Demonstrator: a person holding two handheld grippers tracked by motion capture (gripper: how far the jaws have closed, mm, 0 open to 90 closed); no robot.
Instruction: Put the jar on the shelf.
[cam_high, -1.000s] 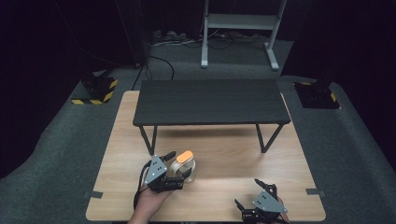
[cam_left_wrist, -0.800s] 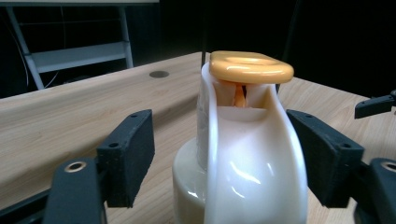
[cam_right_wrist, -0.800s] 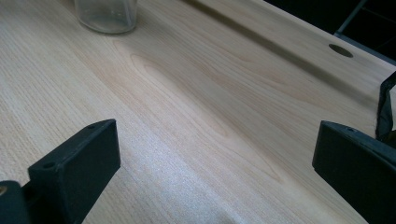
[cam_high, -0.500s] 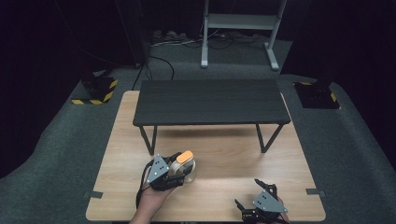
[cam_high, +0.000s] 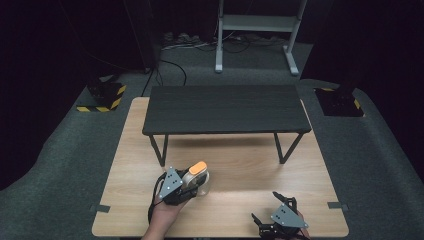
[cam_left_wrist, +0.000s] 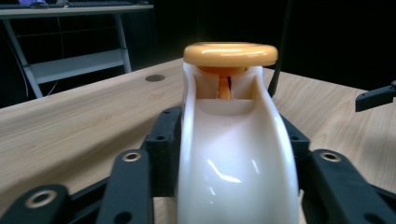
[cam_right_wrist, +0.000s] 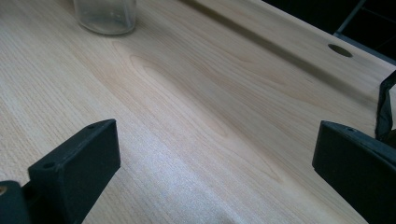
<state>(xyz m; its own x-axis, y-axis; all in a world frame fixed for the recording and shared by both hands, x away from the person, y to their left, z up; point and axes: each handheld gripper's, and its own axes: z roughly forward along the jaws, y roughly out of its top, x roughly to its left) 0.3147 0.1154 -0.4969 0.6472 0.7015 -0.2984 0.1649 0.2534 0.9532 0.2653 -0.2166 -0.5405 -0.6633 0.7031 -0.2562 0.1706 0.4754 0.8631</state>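
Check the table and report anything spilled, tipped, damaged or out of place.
Nothing stands out. The white pitcher with the orange lid stands upright on the light wooden table, clamped in the left gripper. No spill shows. The right gripper rests open near the front edge.

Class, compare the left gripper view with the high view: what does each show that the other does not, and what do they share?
Left gripper view alone: the white handle seen close up, pressed between the black jaws, which have just closed on it, and the slot under the orange lid.

High view alone: the dark bench, the floor cables and the right gripper, jaws open.

Shared: the orange-lidded jug and the wooden table.
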